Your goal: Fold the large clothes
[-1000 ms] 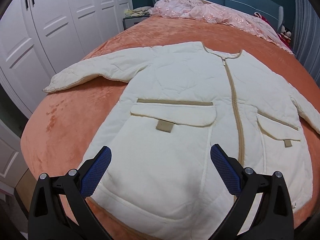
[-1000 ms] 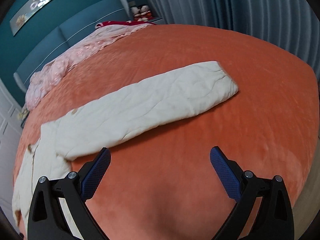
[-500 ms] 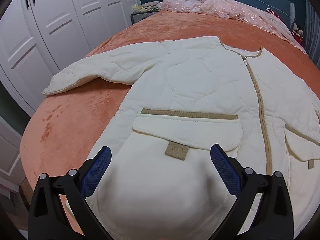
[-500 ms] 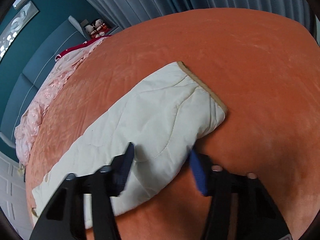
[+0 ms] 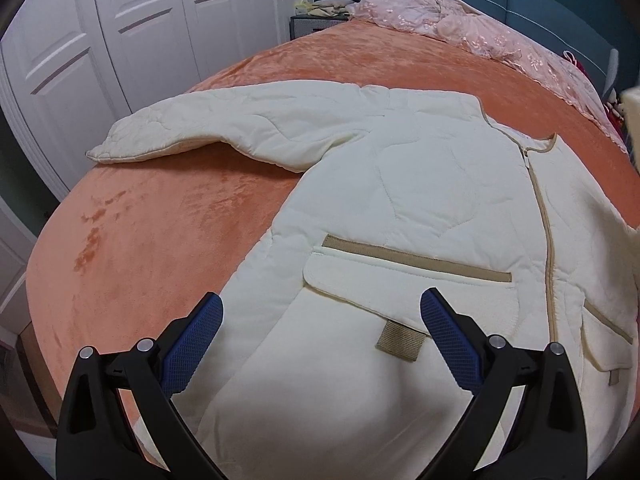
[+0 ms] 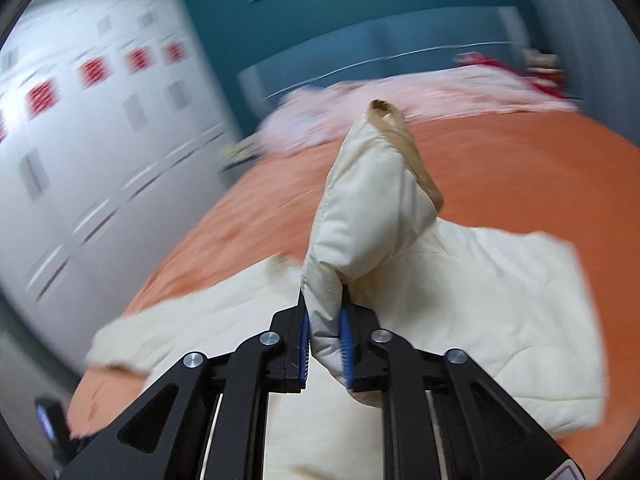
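A cream quilted jacket (image 5: 400, 200) with tan trim lies front up on the orange bed. Its one sleeve (image 5: 208, 132) stretches out to the left. My left gripper (image 5: 320, 328) is open and empty, hovering over the jacket's lower left part by the flap pocket (image 5: 404, 288). My right gripper (image 6: 325, 328) is shut on the other sleeve's cuff (image 6: 372, 200), which stands up from the jaws with its tan edge on top. The jacket body (image 6: 480, 300) lies below it. The right wrist view is blurred.
The orange bedspread (image 5: 160, 220) covers the bed. A pink quilt (image 5: 460, 28) is bunched at the blue headboard. White wardrobe doors (image 5: 120, 40) stand close to the bed's left side. A nightstand (image 5: 312, 22) sits by the headboard.
My right gripper closed on the sleeve cuff, lifted it off the bed and swung it over toward the jacket body. My left gripper moved forward and left over the jacket, still open.
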Available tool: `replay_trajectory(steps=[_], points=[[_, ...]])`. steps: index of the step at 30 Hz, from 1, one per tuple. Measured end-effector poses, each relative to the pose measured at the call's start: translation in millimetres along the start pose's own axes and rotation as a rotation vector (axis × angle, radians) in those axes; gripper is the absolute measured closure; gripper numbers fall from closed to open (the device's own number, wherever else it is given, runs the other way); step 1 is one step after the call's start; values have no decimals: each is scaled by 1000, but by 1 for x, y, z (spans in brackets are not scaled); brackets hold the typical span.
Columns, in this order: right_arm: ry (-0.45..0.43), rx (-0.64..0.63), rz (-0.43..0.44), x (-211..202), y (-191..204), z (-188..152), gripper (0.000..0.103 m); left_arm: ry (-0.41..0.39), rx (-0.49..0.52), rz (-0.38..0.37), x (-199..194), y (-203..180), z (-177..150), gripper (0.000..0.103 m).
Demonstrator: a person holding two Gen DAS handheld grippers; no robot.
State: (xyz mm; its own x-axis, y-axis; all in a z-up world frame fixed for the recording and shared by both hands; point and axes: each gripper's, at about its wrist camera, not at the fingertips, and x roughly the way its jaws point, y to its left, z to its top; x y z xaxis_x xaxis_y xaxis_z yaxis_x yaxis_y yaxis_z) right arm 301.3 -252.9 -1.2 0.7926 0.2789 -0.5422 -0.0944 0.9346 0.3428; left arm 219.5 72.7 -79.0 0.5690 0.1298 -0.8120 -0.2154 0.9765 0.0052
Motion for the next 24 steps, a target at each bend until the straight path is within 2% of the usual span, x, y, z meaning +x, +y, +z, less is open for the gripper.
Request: replay_trajectory(steps=[2, 3, 4, 5, 7, 9, 11, 14, 16, 18, 20, 22, 23, 24], points=[[70, -80, 61, 30, 51, -21, 73, 1, -19, -38, -1, 5, 4, 6], [95, -112, 80, 40, 72, -33, 64, -1, -35, -71, -2, 7, 8, 6], [105, -134, 104, 44, 88, -44, 60, -6, -52, -115, -3, 9, 12, 6], [102, -141, 119, 42, 96, -51, 57, -9, -67, -161, -4, 10, 17, 6], [87, -131, 103, 27, 95, -67, 44, -6, -92, -228, 0, 6, 29, 6], [82, -74, 56, 12, 74, -77, 44, 16, -121, -306, 10, -1, 41, 5], [92, 25, 4, 2, 49, -85, 43, 71, -169, -374, 31, -13, 50, 5], [107, 198, -83, -14, -15, -95, 42, 151, -263, -462, 63, -29, 59, 5], [108, 275, -139, -22, -53, -98, 41, 182, -329, -502, 79, -39, 61, 6], [105, 323, -170, -25, -77, -100, 41, 192, -366, -503, 90, -47, 63, 7], [116, 372, -202, -22, -98, -103, 41, 182, -370, -490, 95, -52, 67, 22], [122, 428, -218, -14, -113, -108, 41, 188, -340, -492, 100, -56, 73, 63], [125, 466, -216, -8, -121, -110, 41, 191, -328, -478, 101, -57, 76, 73], [123, 495, -211, -5, -128, -110, 41, 182, -320, -466, 101, -55, 78, 88]])
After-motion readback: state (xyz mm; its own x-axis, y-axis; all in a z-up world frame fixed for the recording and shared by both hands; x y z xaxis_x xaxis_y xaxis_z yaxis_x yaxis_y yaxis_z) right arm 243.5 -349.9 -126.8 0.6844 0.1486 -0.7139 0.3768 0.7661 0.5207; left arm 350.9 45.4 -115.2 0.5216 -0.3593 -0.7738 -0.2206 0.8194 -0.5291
